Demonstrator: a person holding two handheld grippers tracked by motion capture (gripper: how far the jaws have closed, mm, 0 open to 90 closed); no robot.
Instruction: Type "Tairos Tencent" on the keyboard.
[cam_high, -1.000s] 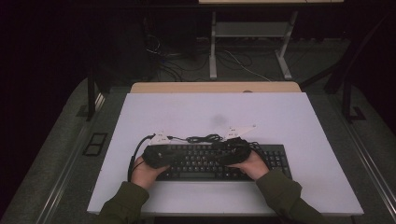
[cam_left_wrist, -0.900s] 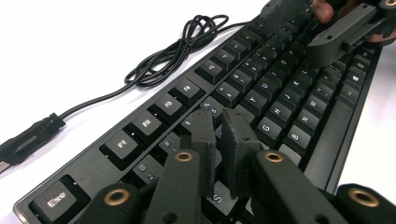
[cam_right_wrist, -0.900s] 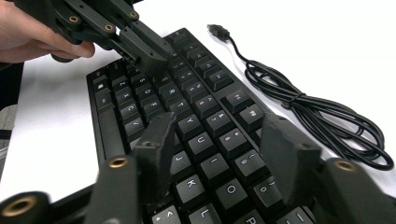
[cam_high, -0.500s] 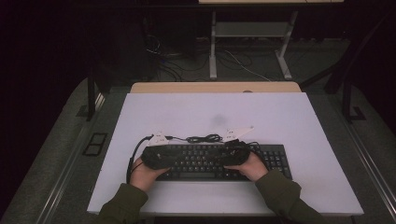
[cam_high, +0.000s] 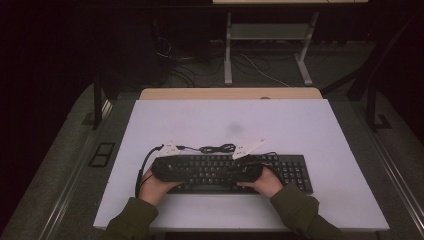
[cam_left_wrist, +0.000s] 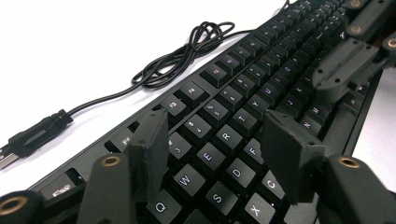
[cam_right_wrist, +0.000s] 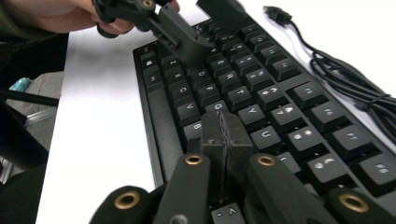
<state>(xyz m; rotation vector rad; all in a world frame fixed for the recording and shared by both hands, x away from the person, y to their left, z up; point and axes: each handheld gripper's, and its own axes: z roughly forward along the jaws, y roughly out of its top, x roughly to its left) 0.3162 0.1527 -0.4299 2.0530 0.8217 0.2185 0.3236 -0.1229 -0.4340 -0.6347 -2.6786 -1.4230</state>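
Where tools cross, keyboard keys hide

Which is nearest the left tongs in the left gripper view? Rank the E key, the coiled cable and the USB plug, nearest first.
From the left tongs:
1. E key, between the open jaws.
2. USB plug, off to the left on the white table.
3. Coiled cable, farther up, beside the keyboard's back edge.
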